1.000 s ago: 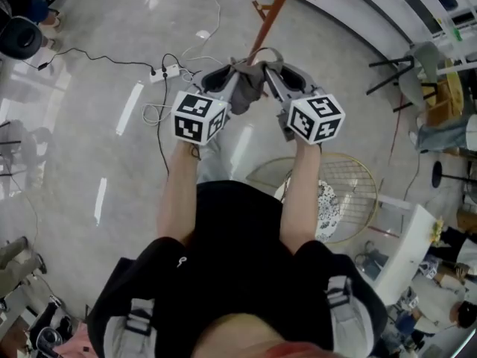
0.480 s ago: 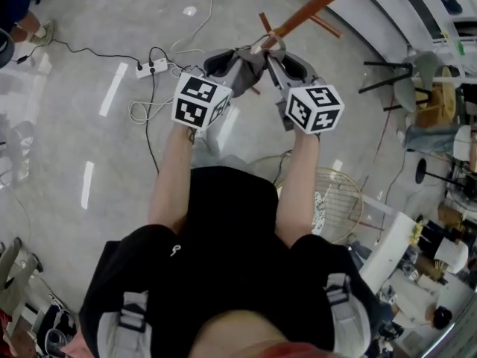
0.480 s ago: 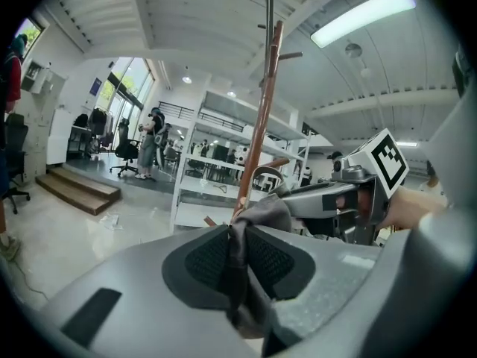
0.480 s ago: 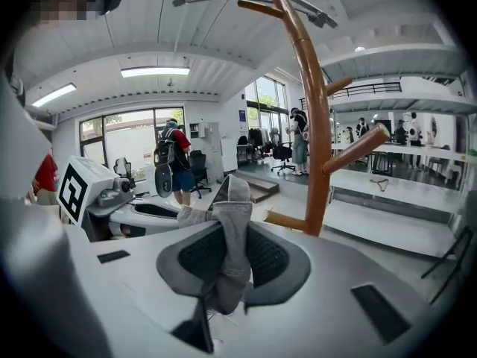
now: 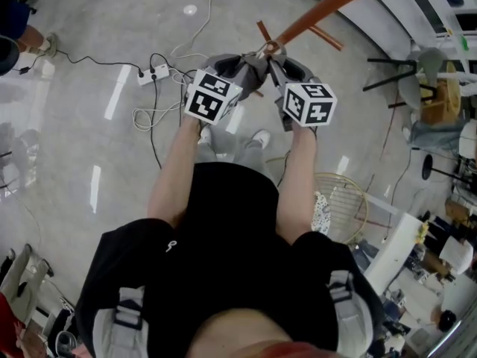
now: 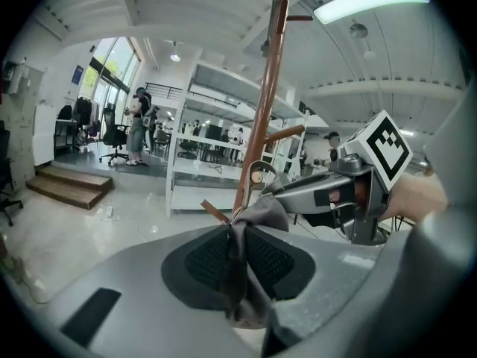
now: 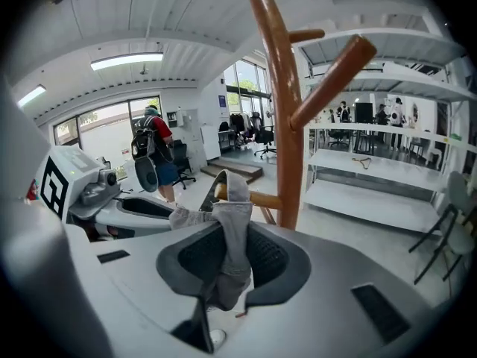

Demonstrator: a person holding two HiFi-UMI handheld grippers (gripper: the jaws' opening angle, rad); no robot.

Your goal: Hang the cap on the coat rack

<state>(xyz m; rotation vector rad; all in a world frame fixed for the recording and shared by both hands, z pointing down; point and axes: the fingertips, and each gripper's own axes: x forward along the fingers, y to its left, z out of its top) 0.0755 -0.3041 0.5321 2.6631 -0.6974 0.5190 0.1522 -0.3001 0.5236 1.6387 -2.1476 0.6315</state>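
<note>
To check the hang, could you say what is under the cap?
A coat rack peg lies under the cap's raised fabric; the stretch of peg beneath the fabric is covered.

Big open workspace, pretty bright. The floor (image 5: 67, 125) is glossy pale grey and mirrors streaks of the ceiling lights. A white power strip (image 5: 153, 74) lies on it with cables looping off. There's a round gold wire frame (image 5: 350, 192), basket or side table, can't tell, and a grey chair (image 5: 419, 74) further out. White shelving (image 6: 195, 171) stands mid-room, wooden steps (image 6: 68, 185) sit below tall windows (image 6: 112, 80), and a long lamp (image 6: 370, 0) glows on the white arched ceiling.
</note>
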